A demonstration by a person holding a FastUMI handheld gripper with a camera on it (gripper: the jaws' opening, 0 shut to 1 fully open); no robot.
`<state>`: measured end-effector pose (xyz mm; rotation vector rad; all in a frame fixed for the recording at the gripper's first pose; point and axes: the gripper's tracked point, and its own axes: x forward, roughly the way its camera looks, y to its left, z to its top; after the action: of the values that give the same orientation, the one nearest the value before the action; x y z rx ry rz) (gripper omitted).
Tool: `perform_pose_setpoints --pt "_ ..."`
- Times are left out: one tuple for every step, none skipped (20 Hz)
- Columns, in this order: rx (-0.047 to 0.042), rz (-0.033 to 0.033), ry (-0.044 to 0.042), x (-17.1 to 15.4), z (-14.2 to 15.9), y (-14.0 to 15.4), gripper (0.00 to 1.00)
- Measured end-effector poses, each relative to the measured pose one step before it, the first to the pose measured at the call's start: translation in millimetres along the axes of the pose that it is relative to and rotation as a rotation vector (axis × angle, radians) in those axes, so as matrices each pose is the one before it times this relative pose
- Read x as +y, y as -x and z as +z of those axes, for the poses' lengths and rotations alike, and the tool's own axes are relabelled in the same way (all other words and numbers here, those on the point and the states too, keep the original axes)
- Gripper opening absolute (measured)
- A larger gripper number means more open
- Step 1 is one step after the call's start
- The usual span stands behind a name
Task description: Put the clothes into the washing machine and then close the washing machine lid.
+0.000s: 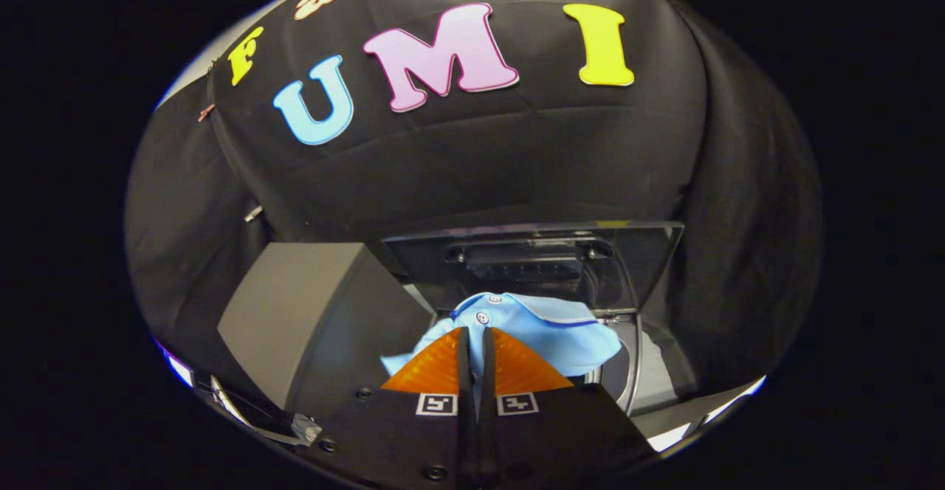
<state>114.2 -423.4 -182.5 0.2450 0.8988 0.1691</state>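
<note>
- The claw (476, 342), low in the frame's centre, is pinched nearly closed on a light blue shirt (531, 328).
- Above it, the washing machine lid (531, 254) stands raised.
- Left sits a grey box (310, 313).

Dim booth, lit from above and in front. The light blue shirt (531, 328) is the brightest thing, evenly lit and sharp. The raised lid (531, 261) carries faint coloured reflections. Strong fisheye bending curves everything outward; thin bright slivers glare beside the softly blurred fingers (476, 361).

Camera rides the hand-held gripper (476, 339), looking forward, close above the washing machine (627, 372).
</note>
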Motion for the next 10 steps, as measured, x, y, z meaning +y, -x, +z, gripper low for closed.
perform_pose_setpoints --pt "0.02308 -0.01817 0.00154 -7.57 -9.24 -9.54 0.05" --pt "0.02448 -0.02024 0.00147 -8.53 -10.40 -7.93 0.05" --pt "0.02005 -0.02352 0.00100 -8.81 -9.50 -9.03 0.05" --pt "0.01809 -0.01956 0.00275 -8.00 -9.72 -8.86 0.05" --pt "0.01734 -0.01678 0.00492 -6.29 -7.63 -8.74 0.05" --pt "0.01457 -0.01467 0.00586 -6.26 -7.24 -7.74 0.05" --pt "0.01536 -0.01078 0.00401 -3.22 -6.74 -5.91 0.05" --pt "0.01441 -0.00385 0.00019 -2.66 -4.08 -7.29 0.05" --pt "0.01886 -0.00793 -0.00142 -2.05 -5.24 -7.51 0.05" --pt "0.01654 -0.00411 -0.00493 -1.74 -4.98 -6.27 0.05"
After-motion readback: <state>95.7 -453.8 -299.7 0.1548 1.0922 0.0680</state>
